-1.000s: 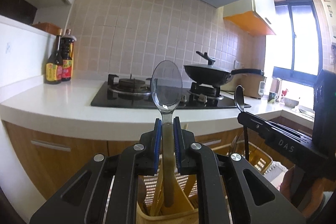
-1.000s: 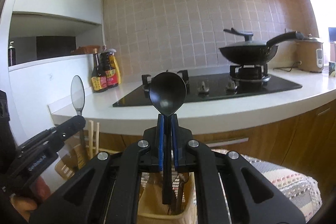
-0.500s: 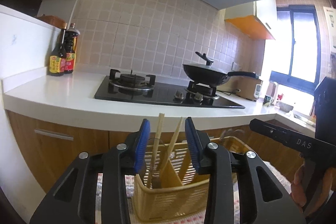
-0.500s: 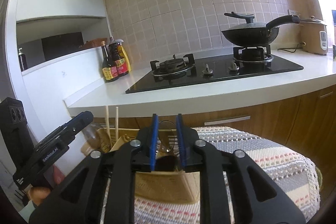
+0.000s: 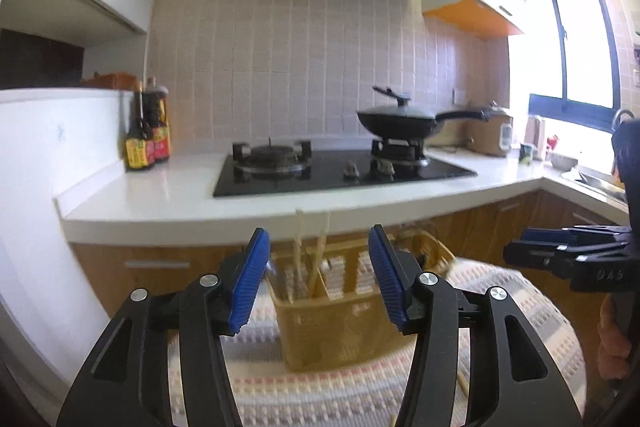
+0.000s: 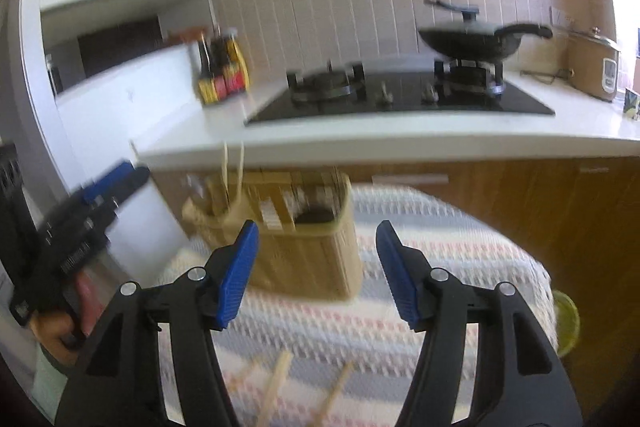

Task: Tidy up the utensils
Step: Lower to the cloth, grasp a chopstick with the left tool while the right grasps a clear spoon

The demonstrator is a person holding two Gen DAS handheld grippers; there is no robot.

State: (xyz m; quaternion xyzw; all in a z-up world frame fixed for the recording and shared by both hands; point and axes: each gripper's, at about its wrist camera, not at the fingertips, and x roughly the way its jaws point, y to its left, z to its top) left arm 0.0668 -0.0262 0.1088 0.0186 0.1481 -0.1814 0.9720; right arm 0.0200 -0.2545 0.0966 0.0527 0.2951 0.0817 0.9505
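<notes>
- Far left, a white wall panel (image 5: 52, 187) stood close beside the cloth-covered table (image 5: 500, 367), so there was little room to swing out on that side.
- Left gripper (image 5: 318, 277): blue pads apart and widening, nothing between them. It hovered short of the basket.
- There sat the yellow utensil basket (image 5: 340, 331) on the striped cloth, near the table's far-left edge. Chopsticks (image 5: 298, 259) stood upright in its left compartment, and something dark lay in a right one (image 6: 314, 215). Too blurred to name.
- Loose chopsticks (image 6: 276, 383) lay on the cloth at the near edge, just below the right gripper (image 6: 316, 269). Its jaws too were parting, empty.
- My read: those loose sticks come next. Best to come down over them squarely, pinch near the middle, then stand them in beside the upright pair.
- Beware the rim: a long stick carried low could clip the basket and tip it.
- Right side, the cloth lay mostly bare, with open room up to the wooden cabinets (image 6: 560, 211). Something yellow-green (image 6: 566, 323) peeked out at the table's right edge.
</notes>
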